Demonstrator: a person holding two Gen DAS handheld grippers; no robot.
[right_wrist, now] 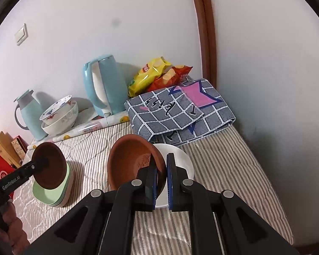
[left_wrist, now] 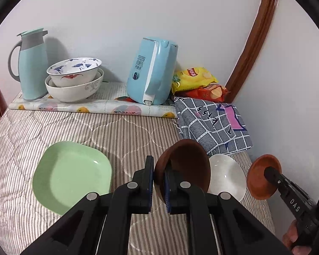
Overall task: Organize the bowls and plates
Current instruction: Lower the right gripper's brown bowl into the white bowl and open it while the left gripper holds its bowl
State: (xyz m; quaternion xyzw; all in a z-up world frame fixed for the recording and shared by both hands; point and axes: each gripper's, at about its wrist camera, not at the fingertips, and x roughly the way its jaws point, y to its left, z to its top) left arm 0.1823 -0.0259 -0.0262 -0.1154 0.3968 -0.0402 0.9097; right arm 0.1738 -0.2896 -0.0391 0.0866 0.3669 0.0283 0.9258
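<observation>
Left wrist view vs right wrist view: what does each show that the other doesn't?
Only the left wrist view: the green plate's open top, unobstructed.

Only the right wrist view: a wall switch, boxes at far left, and a carved motif inside the right tongs' brown dish.

Both: each pair of tongs shut on a brown dish, the left tongs on the darker dish, the white plate, stacked bowls, blue kettle, thermos, snack bags, checked cloth.
</observation>
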